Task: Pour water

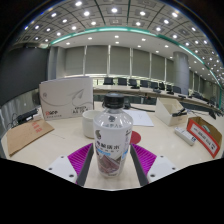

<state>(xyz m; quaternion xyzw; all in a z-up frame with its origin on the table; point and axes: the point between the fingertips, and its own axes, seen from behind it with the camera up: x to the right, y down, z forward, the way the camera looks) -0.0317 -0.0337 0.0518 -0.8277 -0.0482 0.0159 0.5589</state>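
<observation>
A clear plastic water bottle (112, 138) with a dark cap and a white and brown label stands upright between my fingers. My gripper (112, 166) is shut on it, and both magenta pads (82, 157) press against the label's sides. The bottle's base is hidden below the fingers. Just beyond the bottle, a little to its left, a white cup (91, 122) sits on the light table (55, 143).
A large white printed box (65, 96) stands on the table beyond the cup to the left. A brown carton (20, 136) lies at the far left. To the right are a white roll (183, 137) and a red-labelled box (205, 133). Office desks and chairs fill the background.
</observation>
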